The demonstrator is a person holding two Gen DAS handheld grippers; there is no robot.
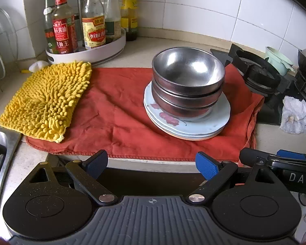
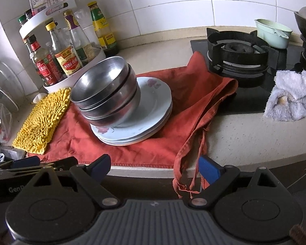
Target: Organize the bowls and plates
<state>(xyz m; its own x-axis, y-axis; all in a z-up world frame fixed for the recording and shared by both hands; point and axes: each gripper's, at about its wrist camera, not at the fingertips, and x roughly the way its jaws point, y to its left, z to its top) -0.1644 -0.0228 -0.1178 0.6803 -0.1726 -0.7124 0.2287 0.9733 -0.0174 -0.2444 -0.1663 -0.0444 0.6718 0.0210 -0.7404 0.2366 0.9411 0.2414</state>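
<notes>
Both grippers sit nearest the lens, at the counter's front edge. Left gripper [image 1: 151, 164] — blue pads wide apart, nothing btwn them, nothing held. Right gripper [image 2: 156, 166] — same, jaws spread wide, empty; a loose strap of the red cloth hangs just behind its right pad, whether it touches I can't tell. Each gripper also shows at the edge of the other's view, side by side w/ it.

Counter [image 2: 244, 134] is pale speckled stone, running back to a white tiled wall. Red cloth [image 1: 120, 118] is spread over the middle of it, front hem at the counter edge, right end bunched up against the black gas stove [image 2: 237, 51].

Plates [image 1: 218, 116] — a stack of pale ones w/ a red flower print, at least 3 rims visible, lie on the right half of the cloth. Steel bowls [image 1: 188, 69] — 3 nested, upright, stand on the top plate, set off-centre toward its left side so the plate's right part is bare.

Yellow chenille mitt [image 1: 49, 100] lies on the cloth's left end, partly over the bare counter. Behind it a white round rack [image 1: 104, 48] holds sauce bottles. White rag [image 2: 291, 96] sits crumpled at the stove's front right. Mint-green pan [image 2: 273, 34] stands behind the burner.
</notes>
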